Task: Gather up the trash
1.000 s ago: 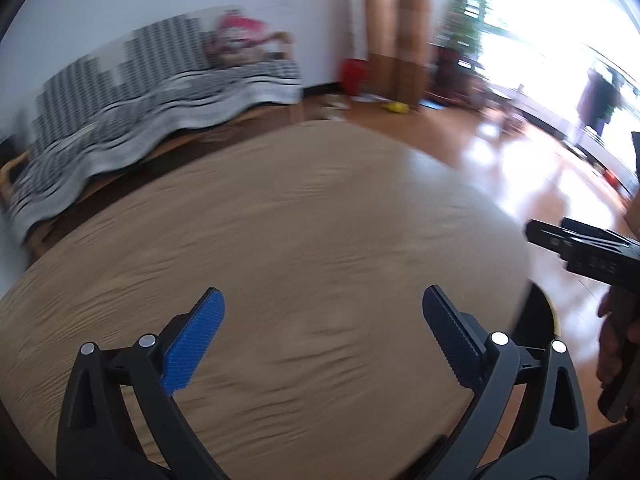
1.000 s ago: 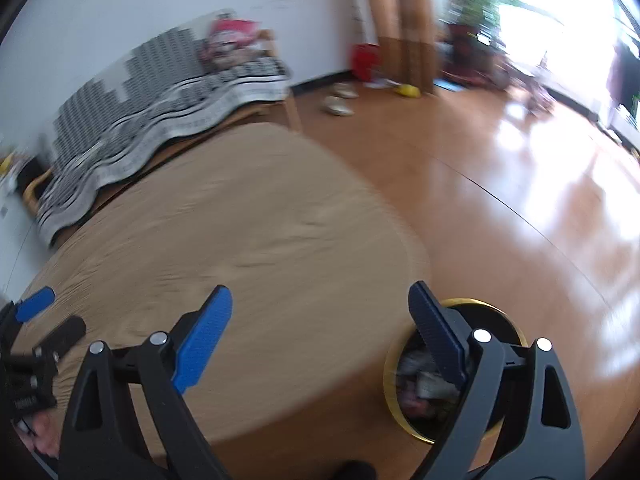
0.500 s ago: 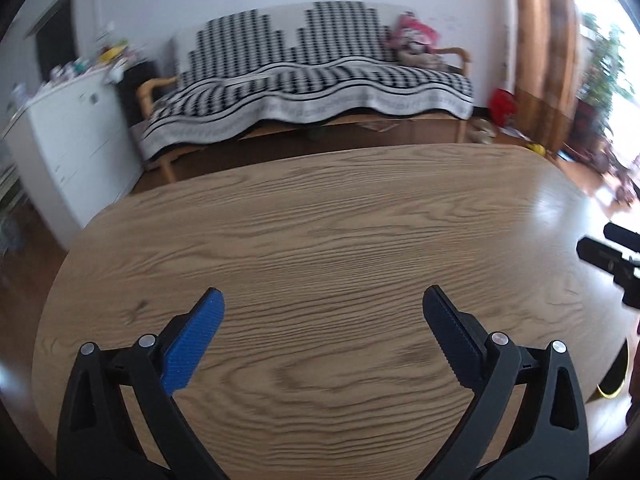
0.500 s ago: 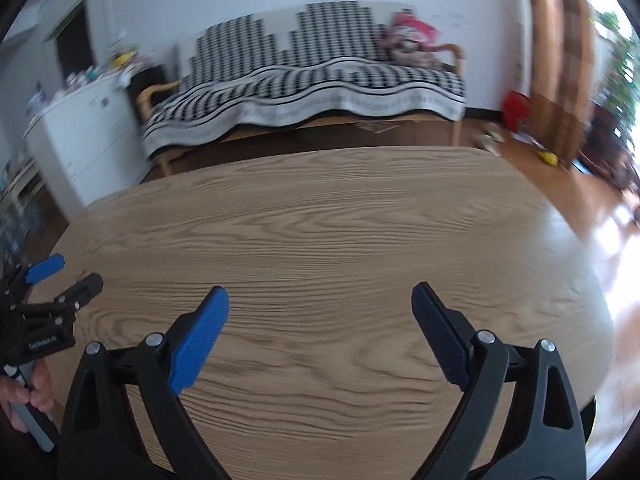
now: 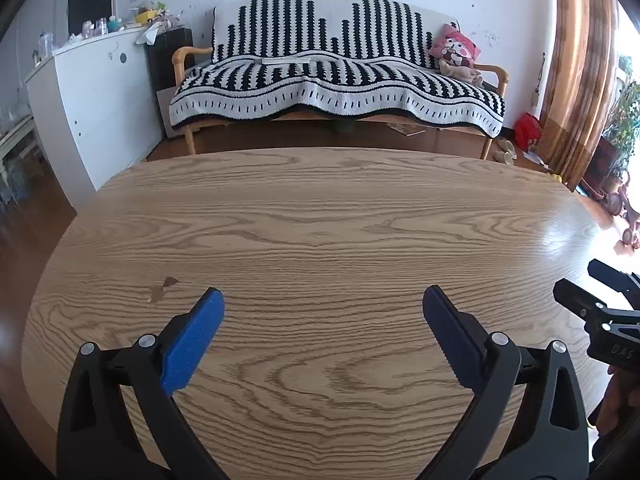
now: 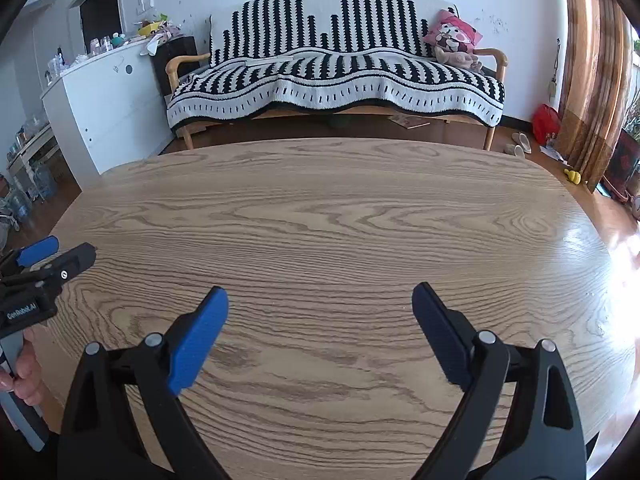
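Observation:
My left gripper [image 5: 322,304] is open and empty, held above the near part of an oval wooden table [image 5: 320,220]. My right gripper [image 6: 320,304] is also open and empty above the same table [image 6: 320,208]. The right gripper shows at the right edge of the left wrist view [image 5: 600,312], and the left gripper shows at the left edge of the right wrist view [image 6: 44,272]. No trash shows on the tabletop in either view. A small dark stain [image 5: 162,289] marks the wood near my left fingertip. The trash bin is out of view.
A sofa with a black-and-white striped cover [image 5: 336,80] stands behind the table, with a pink plush toy [image 5: 456,48] on its right end. A white cabinet [image 5: 92,100] is at the left. Curtains [image 5: 580,80] and small floor items [image 6: 520,144] are at the right.
Both views have swung left from the floor and the bin at the table's right side to face the sofa across the table. Both grippers stayed open and empty.

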`<state>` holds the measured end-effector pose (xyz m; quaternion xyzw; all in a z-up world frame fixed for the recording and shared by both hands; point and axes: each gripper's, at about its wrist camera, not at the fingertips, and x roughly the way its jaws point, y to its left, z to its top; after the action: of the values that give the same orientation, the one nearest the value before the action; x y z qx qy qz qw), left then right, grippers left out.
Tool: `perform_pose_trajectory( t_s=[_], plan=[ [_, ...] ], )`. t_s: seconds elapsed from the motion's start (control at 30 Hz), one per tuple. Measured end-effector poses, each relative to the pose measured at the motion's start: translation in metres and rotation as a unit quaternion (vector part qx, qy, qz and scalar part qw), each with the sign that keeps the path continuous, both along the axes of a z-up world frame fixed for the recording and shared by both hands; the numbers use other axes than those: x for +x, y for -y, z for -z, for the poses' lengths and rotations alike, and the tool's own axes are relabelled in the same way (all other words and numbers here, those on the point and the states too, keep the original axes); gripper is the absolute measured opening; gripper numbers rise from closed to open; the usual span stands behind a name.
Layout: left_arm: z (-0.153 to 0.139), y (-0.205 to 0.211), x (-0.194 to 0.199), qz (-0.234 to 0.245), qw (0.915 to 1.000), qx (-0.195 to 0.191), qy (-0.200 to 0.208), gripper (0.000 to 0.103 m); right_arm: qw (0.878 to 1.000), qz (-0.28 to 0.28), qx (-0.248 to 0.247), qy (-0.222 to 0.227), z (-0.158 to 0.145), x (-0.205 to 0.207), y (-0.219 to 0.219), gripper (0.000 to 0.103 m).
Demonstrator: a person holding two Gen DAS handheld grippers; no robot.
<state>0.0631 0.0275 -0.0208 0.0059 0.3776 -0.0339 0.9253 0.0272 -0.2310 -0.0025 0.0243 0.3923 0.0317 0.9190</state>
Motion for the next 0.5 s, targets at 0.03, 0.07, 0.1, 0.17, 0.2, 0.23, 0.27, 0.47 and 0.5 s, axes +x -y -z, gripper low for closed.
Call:
perform_pose_trajectory(
  t_s=[0.03,0.07,0.1,0.17,0.2,0.23,0.27,0.47,0.5],
  plan=[
    [0.0001,0.0009,0.0001,0.001,1.0,0.001,0.0,0.096,1.0,0.0,-0.001,-0.001,0.0008,0.0006,0.0006,0.09],
    [-0.0001,0.0019,-0.0004,0.003,1.0,0.002,0.001,0.096,1.0,0.0,-0.001,-0.003,0.0021,0.0006,0.0005,0.09],
    [-0.0004,0.0029,-0.001,0.006,1.0,0.003,0.002,0.096,1.0,0.0,-0.002,-0.004,0.0027,0.001,0.0006,0.09],
    [-0.0001,0.0036,-0.0001,0.008,1.0,0.004,0.002,0.096,1.0,0.0,-0.002,-0.003,0.0025,0.0009,0.0012,0.09],
    [0.0,0.0039,0.0001,0.01,0.9999,0.005,0.003,0.096,1.0,0.0,-0.002,-0.003,0.0026,0.0005,0.0022,0.09],
    [-0.0001,0.0046,0.0006,0.011,0.9999,0.005,0.003,0.096,1.0,0.0,-0.002,-0.003,0.0026,0.0007,0.0019,0.09],
    [-0.0001,0.0053,0.0009,0.011,0.9999,0.006,0.003,0.096,1.0,0.001,-0.002,-0.002,0.0025,0.0005,0.0021,0.09],
    [-0.0004,0.0073,0.0015,0.012,0.9999,0.006,0.003,0.096,1.0,0.006,0.0,0.0,0.0004,0.002,0.0095,0.09],
    [-0.0004,0.0086,0.0007,0.012,0.9999,0.007,0.003,0.096,1.0,0.006,0.0,0.0,0.0005,0.0008,0.01,0.09]
  ],
)
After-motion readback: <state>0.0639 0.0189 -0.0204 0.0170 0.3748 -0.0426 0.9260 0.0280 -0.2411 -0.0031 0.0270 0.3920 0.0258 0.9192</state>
